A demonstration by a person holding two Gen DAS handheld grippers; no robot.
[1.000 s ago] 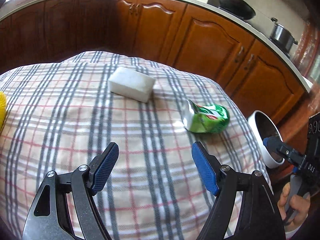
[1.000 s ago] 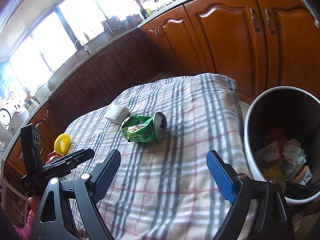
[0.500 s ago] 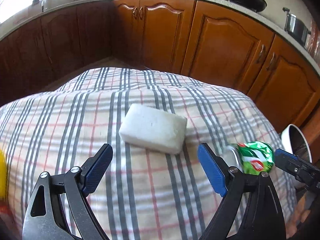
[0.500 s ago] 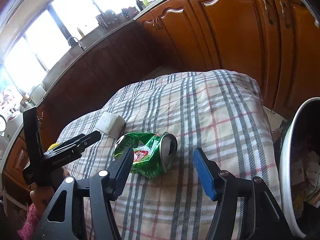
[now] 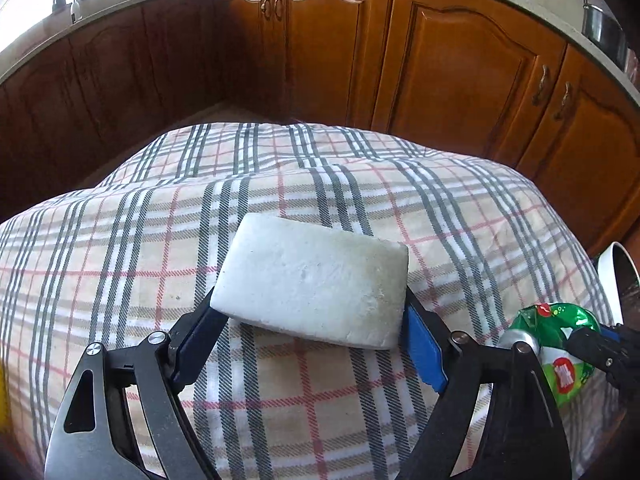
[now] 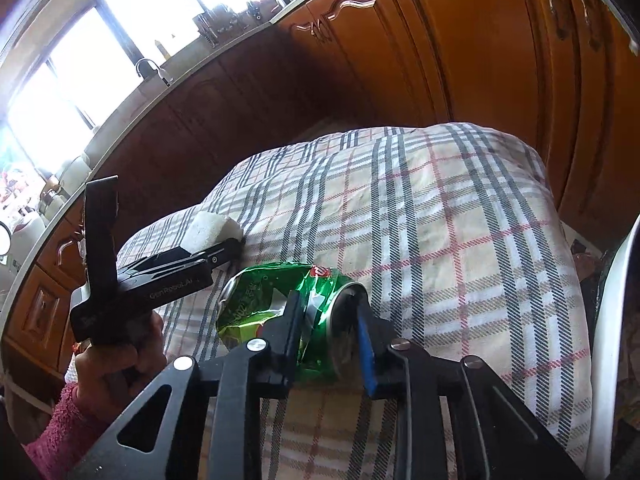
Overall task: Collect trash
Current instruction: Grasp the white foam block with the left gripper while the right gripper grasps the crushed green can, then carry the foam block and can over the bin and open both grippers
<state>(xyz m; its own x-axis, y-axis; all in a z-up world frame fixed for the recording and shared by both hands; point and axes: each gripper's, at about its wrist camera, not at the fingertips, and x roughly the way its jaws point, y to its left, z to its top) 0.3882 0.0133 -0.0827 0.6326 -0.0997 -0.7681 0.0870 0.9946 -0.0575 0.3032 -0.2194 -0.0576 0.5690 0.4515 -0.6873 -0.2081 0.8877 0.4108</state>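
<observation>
A white foam block lies on the plaid tablecloth. My left gripper has its blue pads against both ends of the block and is shut on it. The block also shows small in the right wrist view. A crushed green soda can lies on the cloth. My right gripper is shut on the can's end. The can shows at the right edge of the left wrist view.
A white trash bin stands just off the table's right edge; its rim shows in the left wrist view. Brown wooden cabinets surround the table. A yellow object sits at the far left.
Both grippers moved forward and closed: the left around the foam block, the right around the green can.
</observation>
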